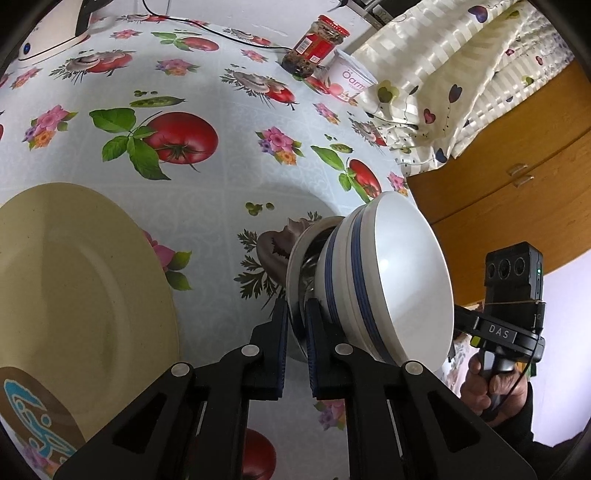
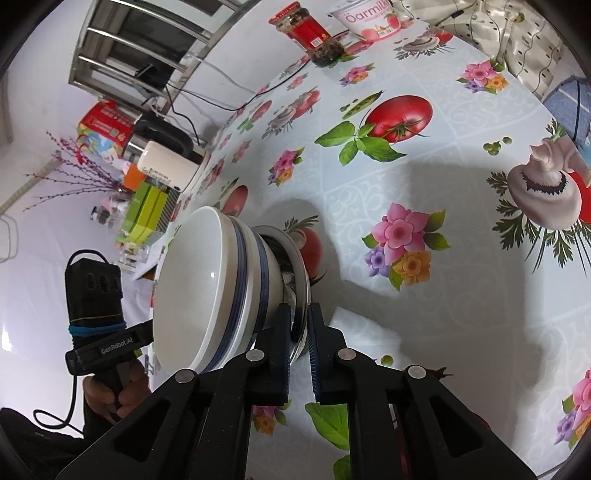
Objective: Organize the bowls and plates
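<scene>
You've got both grippers on the same stack. Your left gripper [image 1: 297, 317] has its jaws clamped on the rim of the steel plate [image 1: 295, 266], one finger each side of the edge. Your right gripper [image 2: 300, 323] does the same on the opposite side of that steel plate [image 2: 301, 273], jaws pinched on its rim.

The white bowl w/ blue stripes [image 1: 399, 280] sits on the steel plate, and the whole stack looks lifted off the floral tablecloth [image 1: 207, 85], casting a shadow below it. Right wrist view shows the same striped bowl [image 2: 195, 291], open side facing away from the tablecloth [image 2: 461, 122].

Rel. to the stack: a beige plate [image 1: 81, 295] lies flat on the cloth well apart from it, w/ a brown-and-teal dish [image 1: 33, 413] overlapping its near edge. Far past the stack, a red-label jar [image 1: 317, 44] stands just beside a yogurt tub [image 1: 351, 79]; both show again in the right view, jar [image 2: 314, 31] and tub [image 2: 369, 20]. A white kettle [image 2: 166, 166] sits at the table edge, beyond the bowl.
</scene>
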The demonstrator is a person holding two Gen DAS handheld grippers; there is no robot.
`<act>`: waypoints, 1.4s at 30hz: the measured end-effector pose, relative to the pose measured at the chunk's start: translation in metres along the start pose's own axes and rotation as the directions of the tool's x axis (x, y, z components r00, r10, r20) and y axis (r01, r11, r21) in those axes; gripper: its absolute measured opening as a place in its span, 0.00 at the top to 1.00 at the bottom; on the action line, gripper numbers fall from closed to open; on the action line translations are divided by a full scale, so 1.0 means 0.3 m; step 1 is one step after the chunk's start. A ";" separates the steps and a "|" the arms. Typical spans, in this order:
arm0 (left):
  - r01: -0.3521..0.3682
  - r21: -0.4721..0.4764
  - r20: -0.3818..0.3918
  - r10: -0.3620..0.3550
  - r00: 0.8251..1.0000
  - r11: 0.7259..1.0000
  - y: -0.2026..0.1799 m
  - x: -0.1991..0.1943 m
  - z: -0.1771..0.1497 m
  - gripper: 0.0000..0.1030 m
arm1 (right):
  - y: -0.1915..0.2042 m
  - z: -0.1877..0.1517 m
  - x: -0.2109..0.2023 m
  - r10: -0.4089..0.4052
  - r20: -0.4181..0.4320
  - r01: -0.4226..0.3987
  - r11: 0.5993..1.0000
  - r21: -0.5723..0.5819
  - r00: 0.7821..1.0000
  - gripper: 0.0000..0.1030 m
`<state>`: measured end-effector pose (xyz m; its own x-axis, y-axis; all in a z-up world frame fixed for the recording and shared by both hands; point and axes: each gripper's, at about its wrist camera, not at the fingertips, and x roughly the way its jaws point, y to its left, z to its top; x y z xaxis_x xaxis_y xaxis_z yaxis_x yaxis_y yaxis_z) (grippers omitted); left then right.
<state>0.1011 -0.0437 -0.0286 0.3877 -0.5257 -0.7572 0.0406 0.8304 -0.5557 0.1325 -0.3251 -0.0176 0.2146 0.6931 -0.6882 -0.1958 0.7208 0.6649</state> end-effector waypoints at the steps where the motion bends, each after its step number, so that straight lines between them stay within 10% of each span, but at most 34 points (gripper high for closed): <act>1: -0.002 0.001 0.000 0.002 1.000 1.000 0.000 0.000 0.000 0.91 | 0.000 0.000 0.000 0.001 0.000 -0.001 1.000 0.001 1.000 0.91; 42: -0.023 -0.009 0.122 0.024 0.992 1.000 0.020 -0.186 0.029 0.92 | 0.173 0.063 0.000 0.008 0.015 -0.007 0.996 -0.084 1.000 0.91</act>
<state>0.0878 -0.0078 0.0133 0.4977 -0.4791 -0.7230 0.0234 0.8407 -0.5410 0.1402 -0.2879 0.0225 0.2271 0.6989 -0.6782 -0.2766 0.7140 0.6432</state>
